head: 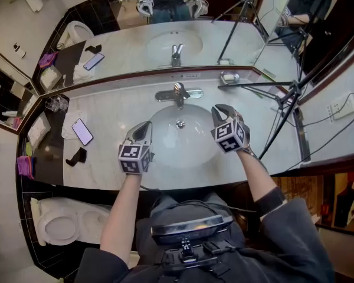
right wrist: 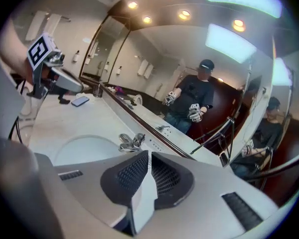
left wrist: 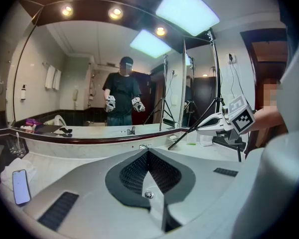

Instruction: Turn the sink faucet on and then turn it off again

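Observation:
The chrome faucet [head: 178, 93] stands at the back of the white oval sink [head: 165, 149], its lever on top; no stream of water shows under the spout. My left gripper [head: 145, 127] hovers over the basin's front left, its jaws shut with nothing between them [left wrist: 148, 152]. My right gripper [head: 219, 108] hangs over the basin's right rim, a little to the right of the faucet and apart from it. Its jaws meet at the tips and hold nothing [right wrist: 149, 154]. In the right gripper view the faucet [right wrist: 129, 141] lies just beyond the jaw tips, to their left.
A phone [head: 82, 131] lies on a white cloth left of the sink, with glasses [head: 56, 103] and a small black object [head: 76, 156] nearby. A soap dish [head: 229, 77] sits behind the basin's right side. A tripod [head: 283, 99] stands on the counter at the right. A toilet [head: 59, 223] is at the lower left.

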`<state>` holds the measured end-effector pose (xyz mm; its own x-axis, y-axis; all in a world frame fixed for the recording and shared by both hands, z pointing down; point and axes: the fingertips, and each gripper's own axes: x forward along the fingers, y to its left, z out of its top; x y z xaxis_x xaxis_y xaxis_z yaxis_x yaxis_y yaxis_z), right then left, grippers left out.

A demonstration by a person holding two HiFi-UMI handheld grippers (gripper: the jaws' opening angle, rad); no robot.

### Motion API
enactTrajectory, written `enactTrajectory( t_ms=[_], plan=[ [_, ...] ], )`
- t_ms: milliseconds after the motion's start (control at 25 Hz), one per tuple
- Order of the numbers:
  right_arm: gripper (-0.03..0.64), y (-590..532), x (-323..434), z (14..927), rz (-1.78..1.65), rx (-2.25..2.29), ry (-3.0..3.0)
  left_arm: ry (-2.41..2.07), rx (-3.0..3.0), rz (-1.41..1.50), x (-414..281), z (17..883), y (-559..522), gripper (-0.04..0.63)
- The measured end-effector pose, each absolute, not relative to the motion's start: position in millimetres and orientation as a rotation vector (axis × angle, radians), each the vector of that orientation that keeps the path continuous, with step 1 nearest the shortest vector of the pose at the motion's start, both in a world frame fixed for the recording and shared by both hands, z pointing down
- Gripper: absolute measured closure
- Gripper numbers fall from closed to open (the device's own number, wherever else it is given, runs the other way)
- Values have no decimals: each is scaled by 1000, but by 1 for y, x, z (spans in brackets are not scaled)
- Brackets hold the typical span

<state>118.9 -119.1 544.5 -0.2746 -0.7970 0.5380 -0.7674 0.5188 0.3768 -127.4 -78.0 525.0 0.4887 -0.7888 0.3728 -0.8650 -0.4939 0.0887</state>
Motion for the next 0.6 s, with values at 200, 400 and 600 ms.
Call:
enactTrajectory(
  t_ms=[200, 400, 600],
  plan=[
    [600, -101, 145, 536, 341, 1486, -2177, -1409, 2475, 415, -133, 522, -73, 607],
    [603, -82, 160, 554, 532, 1557, -2208, -1406, 2465, 418, -139, 528, -66, 607],
    [604, -65, 174, 579, 672, 1617, -2172, -1406, 2455, 427, -142, 534, -64, 607]
  ],
)
